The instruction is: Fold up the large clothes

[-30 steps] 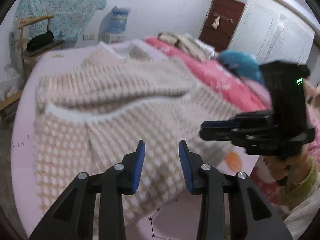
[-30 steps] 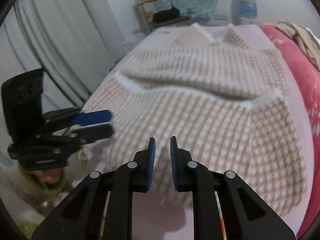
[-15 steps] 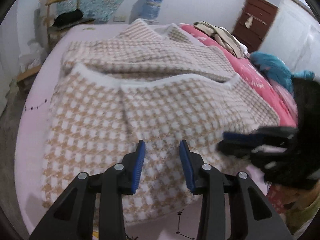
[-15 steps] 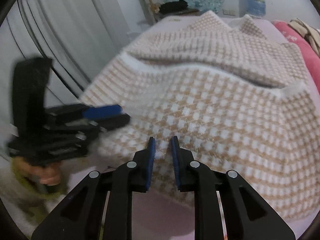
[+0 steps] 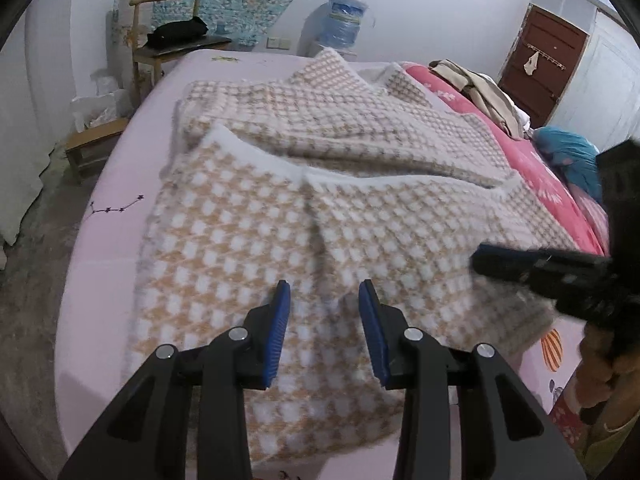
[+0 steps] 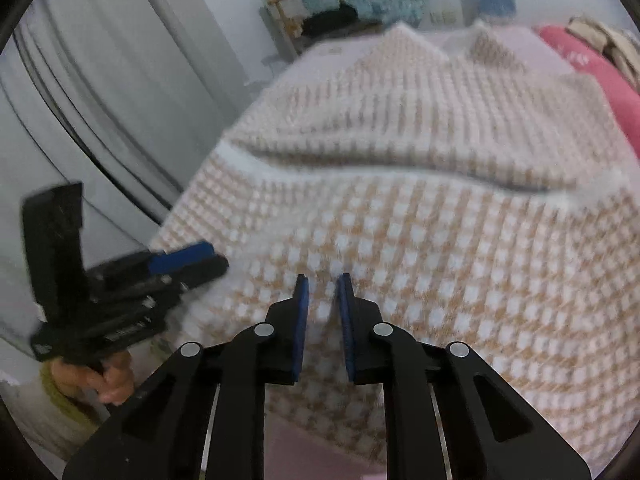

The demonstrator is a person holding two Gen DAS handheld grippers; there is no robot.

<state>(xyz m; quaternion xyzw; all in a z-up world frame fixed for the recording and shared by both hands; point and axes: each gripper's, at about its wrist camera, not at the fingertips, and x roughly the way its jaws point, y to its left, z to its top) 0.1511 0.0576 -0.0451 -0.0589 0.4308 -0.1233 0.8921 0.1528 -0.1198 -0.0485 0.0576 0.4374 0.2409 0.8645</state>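
— Two claws in front of me, both tilted down over the near end of the houndstooth cardigan (image 5: 256,248), which lies spread on the pink bed sheet (image 5: 108,240).

— Where does the garment sit relative to the left claw (image 5: 324,320)?

— Right under and ahead of it. Its blue pads stand a moderate way apart with nothing gripped; I see the tan-and-white knit through the gap. The bottom hem is folded up, its white edge running across the middle of the cardigan, beyond the fingertips.

— And the right claw (image 6: 322,308)?

— Its jaws are narrow and closing. The fabric shows in the slit between the pads, but the view is blurred and I can't say the pads press on it. In the left camera this claw reaches in from the right over the cardigan's right edge, close to the red quilt (image 5: 548,168).

— Anything else in view?

— My hand (image 6: 100,380) on the left claw's grip, a wooden chair (image 5: 168,28) and a water jug (image 5: 344,20) by the far wall, a brown door (image 5: 548,60).
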